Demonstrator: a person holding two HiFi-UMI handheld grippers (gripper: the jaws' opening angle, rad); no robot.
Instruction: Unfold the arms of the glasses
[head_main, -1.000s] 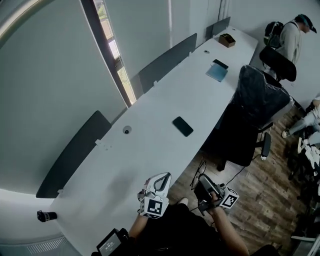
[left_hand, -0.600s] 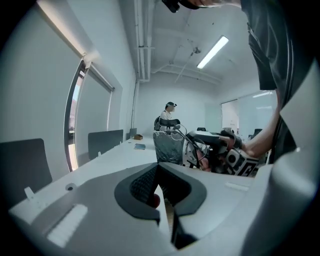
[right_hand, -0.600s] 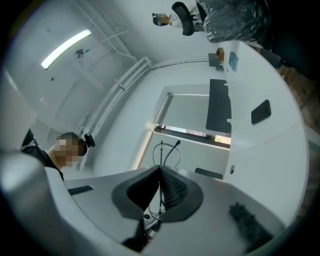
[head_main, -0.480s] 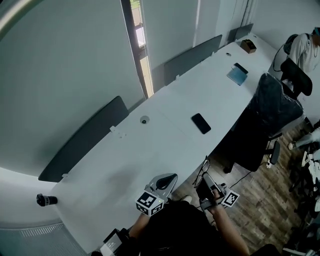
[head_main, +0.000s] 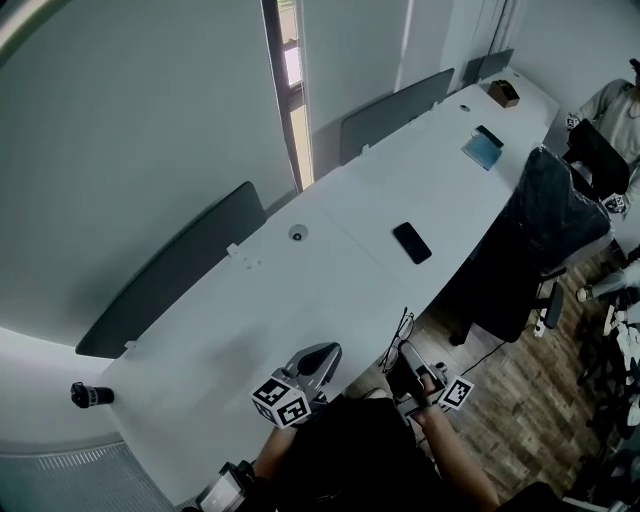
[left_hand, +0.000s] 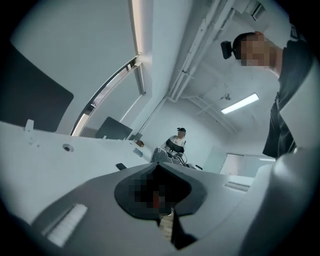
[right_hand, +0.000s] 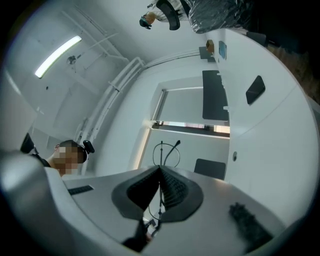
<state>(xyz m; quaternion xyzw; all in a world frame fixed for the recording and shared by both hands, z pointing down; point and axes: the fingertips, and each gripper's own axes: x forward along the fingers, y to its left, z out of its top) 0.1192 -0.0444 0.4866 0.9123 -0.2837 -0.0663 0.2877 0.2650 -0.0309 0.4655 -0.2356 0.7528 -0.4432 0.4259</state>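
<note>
A small black cylindrical object (head_main: 88, 396) sat at the far left, too small to identify. The long, smooth white surface (head_main: 300, 290) ran diagonally, backed by matt dark grey divider panels (head_main: 165, 275) and carrying a flat black phone (head_main: 412, 243). The left gripper (head_main: 325, 352) (left_hand: 160, 165), grey plastic with a cube of black-and-white square markers, had its fingers (left_hand: 100, 200) pressed together on nothing. The right gripper (head_main: 407, 350) (right_hand: 160, 167) had its ribbed fingers (right_hand: 175, 187) clamped on the thin black wire glasses (head_main: 398, 335) (right_hand: 165, 150). These hung just off the surface's edge, above the wood-plank floor (head_main: 520, 400). Whether their arms were folded was hard to tell. A black chair (head_main: 530, 230) under a glossy cover stood further right.
</note>
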